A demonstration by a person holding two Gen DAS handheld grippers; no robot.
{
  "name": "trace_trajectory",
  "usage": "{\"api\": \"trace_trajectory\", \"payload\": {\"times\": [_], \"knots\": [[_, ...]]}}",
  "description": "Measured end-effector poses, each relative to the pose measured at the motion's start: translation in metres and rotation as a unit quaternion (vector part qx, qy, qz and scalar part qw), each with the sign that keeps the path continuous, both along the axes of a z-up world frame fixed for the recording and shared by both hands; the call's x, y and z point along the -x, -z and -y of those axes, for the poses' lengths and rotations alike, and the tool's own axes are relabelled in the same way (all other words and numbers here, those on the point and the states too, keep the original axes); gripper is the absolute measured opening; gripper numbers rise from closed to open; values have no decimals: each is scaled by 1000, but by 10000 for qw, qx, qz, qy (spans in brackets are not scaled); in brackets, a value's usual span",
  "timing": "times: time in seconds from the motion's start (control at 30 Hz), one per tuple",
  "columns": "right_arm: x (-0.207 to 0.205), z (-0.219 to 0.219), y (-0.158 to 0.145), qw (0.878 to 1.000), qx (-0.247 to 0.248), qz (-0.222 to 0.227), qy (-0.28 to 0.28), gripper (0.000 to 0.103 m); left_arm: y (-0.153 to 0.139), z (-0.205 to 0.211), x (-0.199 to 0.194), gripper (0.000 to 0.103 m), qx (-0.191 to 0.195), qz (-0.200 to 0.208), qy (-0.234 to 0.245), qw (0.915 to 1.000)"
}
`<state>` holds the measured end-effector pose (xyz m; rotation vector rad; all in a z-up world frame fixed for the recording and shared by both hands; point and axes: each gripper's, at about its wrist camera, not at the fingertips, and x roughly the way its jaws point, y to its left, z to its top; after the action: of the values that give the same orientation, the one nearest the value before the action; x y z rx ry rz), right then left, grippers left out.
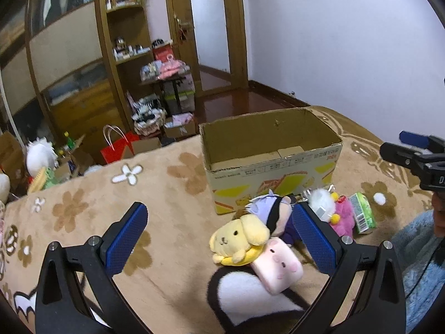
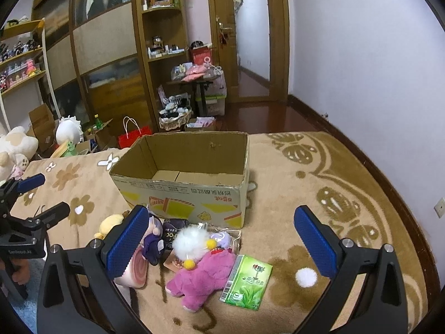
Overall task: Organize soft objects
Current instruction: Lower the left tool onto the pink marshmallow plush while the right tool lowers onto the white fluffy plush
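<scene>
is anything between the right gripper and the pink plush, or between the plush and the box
Nothing visible blocks the open right gripper from the pink plush. A white fluffy toy lies between the plush and the cardboard box, whose open top is clear.

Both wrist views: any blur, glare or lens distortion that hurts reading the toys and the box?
Left wrist view: strong fisheye bending of the door frame, slight softness on the shelves, while the yellow plush and cardboard box read clearly. Right wrist view: sharper overall, the pink plush and green packet crisp, a glossy reflection on the wooden floor, dark vignette at the corners.
</scene>
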<state>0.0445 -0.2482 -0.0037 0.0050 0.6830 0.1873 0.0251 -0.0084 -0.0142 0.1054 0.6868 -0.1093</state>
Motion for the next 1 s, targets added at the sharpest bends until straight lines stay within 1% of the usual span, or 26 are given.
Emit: {"api": "trace_trajectory", "payload": {"times": [0.1, 0.27, 0.43, 0.53, 0.67, 0.83, 1.0], "knots": [[-8, 3, 6, 9998, -152, -159, 10, 103, 6, 3, -9, 103, 157, -225, 4, 9996], [-26, 8, 20, 9979, -293, -547, 159, 103, 20, 16, -21, 103, 93, -517, 58, 9986], [-41, 11, 34, 9952, -379, -869, 221, 103, 37, 26, -34, 103, 232, -906, 127, 9955], [-49, 9, 44, 9937, -417, -1026, 181, 103, 50, 31, -38, 103, 214, -1127, 153, 9933], [-59, 4, 56, 9918, -335, -1228, 89, 103, 65, 36, -43, 103, 263, -1402, 225, 9895], [-65, -8, 71, 9891, -180, -1461, -100, 103, 82, 37, -50, 103, 209, -1686, 228, 9852], [-66, -17, 79, 9885, -63, -1486, -273, 103, 96, 36, -57, 103, 246, -1996, 258, 9792]]}}
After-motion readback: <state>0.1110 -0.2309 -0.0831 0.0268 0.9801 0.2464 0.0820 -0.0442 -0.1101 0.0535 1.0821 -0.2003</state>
